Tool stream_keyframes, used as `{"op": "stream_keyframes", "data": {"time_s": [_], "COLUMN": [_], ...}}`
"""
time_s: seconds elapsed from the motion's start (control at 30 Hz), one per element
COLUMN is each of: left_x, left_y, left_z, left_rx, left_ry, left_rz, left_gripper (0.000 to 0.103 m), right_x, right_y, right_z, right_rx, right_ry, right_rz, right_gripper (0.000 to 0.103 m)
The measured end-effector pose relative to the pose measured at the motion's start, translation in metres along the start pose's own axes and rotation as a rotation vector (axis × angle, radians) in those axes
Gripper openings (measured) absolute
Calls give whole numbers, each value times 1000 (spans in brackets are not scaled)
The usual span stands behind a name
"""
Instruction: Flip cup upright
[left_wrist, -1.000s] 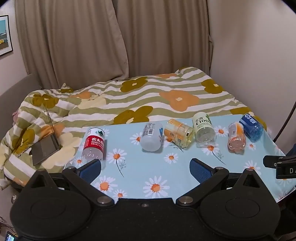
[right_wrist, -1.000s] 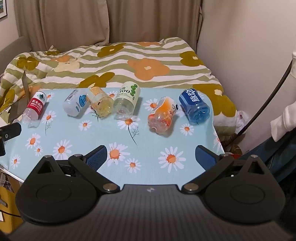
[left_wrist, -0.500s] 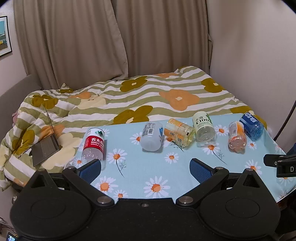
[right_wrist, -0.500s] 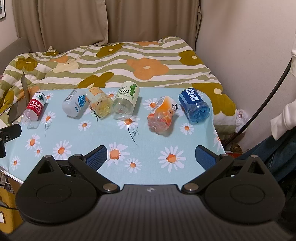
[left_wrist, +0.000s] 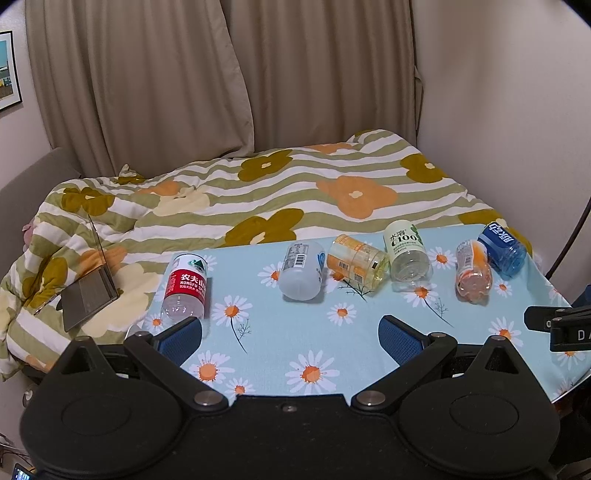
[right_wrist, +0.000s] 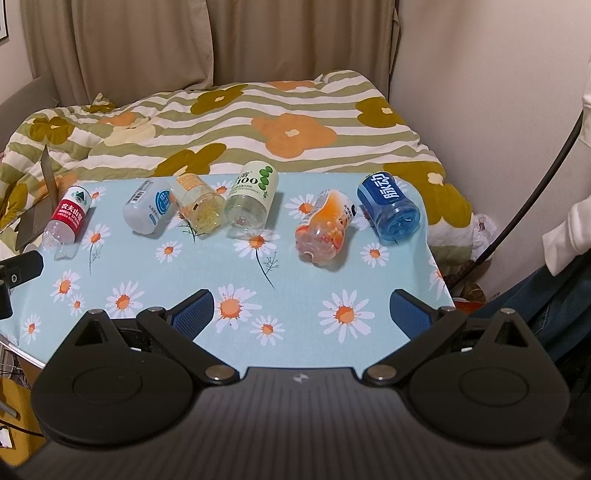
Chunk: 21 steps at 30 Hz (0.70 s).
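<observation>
Several cut-off bottle cups lie on their sides in a row across a daisy-print table. From left to right: a red-label cup, a white one, a yellow one, a green-white "100" cup, an orange one and a blue one. My left gripper is open near the table's front edge, empty. My right gripper is open too, nothing between its fingers.
A bed with a striped flower quilt lies behind the table, curtains beyond. An open laptop rests on the quilt at the left. The wall and a dark cable stand at the right, with a person's sleeve.
Both views have shifted slightly: the cups sit a little farther and lower in frame. No cup has moved, and both grippers stay open.
</observation>
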<state>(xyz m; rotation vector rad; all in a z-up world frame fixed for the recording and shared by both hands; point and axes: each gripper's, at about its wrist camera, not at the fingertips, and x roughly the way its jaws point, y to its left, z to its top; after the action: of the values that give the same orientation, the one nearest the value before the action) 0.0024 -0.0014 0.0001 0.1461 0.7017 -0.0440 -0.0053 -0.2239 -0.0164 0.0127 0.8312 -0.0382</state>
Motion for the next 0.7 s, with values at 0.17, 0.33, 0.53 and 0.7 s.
{"op": "stream_keyframes", "data": {"time_s": [0.17,0.33,0.53,0.7], "left_x": [0,1,1,0], "left_y": [0,2,3,3], "left_z": [0,0,0,0], "left_rx": [-1,-1,0,0], "left_ry": [-1,0,0,0], "left_rz": [1,3,2,2], "left_gripper": [103,103,103,103], "right_x": [0,0,1,1], "right_y": [1,1,2,2], "right_z": [0,1,0,1], "right_rx": [2,3,3,5], "right_ry": [2,2,3,3], "right_rz": [0,1,2,3], "right_gripper": [103,103,103,103]}}
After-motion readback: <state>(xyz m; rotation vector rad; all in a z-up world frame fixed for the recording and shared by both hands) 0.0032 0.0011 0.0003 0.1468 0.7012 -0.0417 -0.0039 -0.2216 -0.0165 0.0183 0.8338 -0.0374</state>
